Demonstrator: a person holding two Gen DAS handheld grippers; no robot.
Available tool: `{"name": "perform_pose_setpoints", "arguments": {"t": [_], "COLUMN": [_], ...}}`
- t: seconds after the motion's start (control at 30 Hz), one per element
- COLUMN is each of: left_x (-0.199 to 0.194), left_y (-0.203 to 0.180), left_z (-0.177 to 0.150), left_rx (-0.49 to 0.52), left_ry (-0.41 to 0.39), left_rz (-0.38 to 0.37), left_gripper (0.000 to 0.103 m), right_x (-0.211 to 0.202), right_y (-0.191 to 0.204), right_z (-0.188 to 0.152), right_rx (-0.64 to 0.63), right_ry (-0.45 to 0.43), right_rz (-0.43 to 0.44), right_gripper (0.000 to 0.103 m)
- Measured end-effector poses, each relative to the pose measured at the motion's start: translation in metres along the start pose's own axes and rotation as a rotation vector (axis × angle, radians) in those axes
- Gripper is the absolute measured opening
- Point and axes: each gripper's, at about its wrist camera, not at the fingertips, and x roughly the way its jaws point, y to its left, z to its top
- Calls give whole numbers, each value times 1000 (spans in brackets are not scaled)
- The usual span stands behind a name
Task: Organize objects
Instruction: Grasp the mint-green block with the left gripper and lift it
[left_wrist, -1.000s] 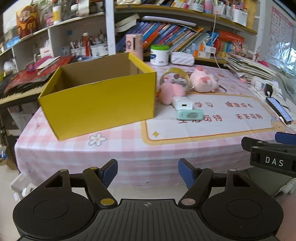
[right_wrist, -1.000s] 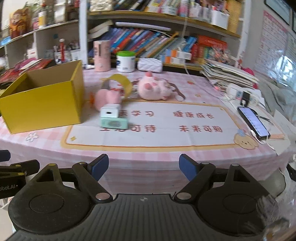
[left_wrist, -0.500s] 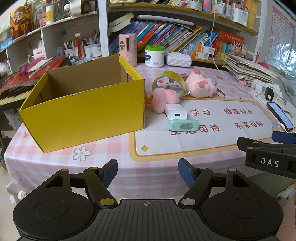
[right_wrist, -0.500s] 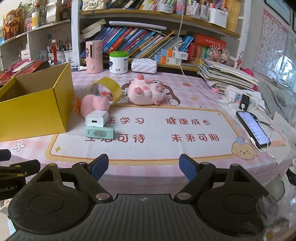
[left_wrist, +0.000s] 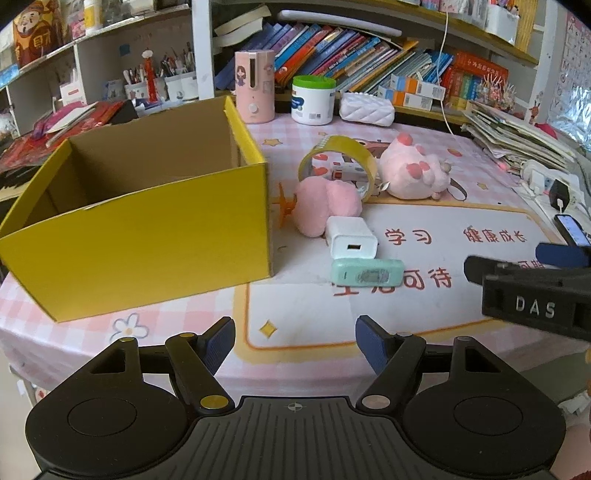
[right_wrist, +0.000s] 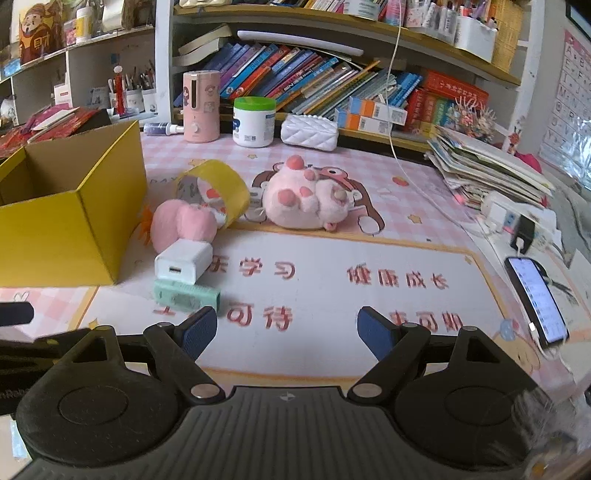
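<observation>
The table (left_wrist: 177, 332) with its pink checked cloth spreads out ahead of both grippers. The yellow box (left_wrist: 147, 236) stands open-topped ahead and to the left of the left gripper (left_wrist: 294, 341), whose fingers are spread wide with nothing between them. The right gripper (right_wrist: 286, 332) is likewise released and holds nothing; the box (right_wrist: 70, 225) lies far to its left. Straight ahead of it, well beyond the fingertips, lies the pink pig plush (right_wrist: 306, 203), with the yellow tape roll (right_wrist: 221, 188) just left of that. The smaller pink plush (right_wrist: 181, 225) sits beside the box, touching the white charger (right_wrist: 183, 263) in front of it. Nearest the right gripper's left fingertip is the mint green device (right_wrist: 186, 296), just beyond it
</observation>
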Motion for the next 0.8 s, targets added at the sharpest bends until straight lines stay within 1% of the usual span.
{"name": "perform_pose_setpoints", "arguments": {"t": [0.2,0.3,0.57,0.6,0.8], "left_x": [23,35,68,70,84], "left_y": [-23,-32,-55,-57,-65], "left_z": [10,15,28,29,36], "left_rx": [32,30,11,9,15], "left_ry": [25,33,72,73,76], "left_rz": [-10,-9,-14,-14,29], "left_gripper": [74,74,74,76,77], "right_x": [18,26,50,53,62], "right_y": [-17,-27,-54,-57,-68], "right_z": [17,24,34,35,38], "right_rx": [3,8,-10,-12,-35], "right_ry": [-22,-36,-18,-16,-11], "right_rz": [13,22,21,21,38], "right_gripper": [83,83,83,83,83]}}
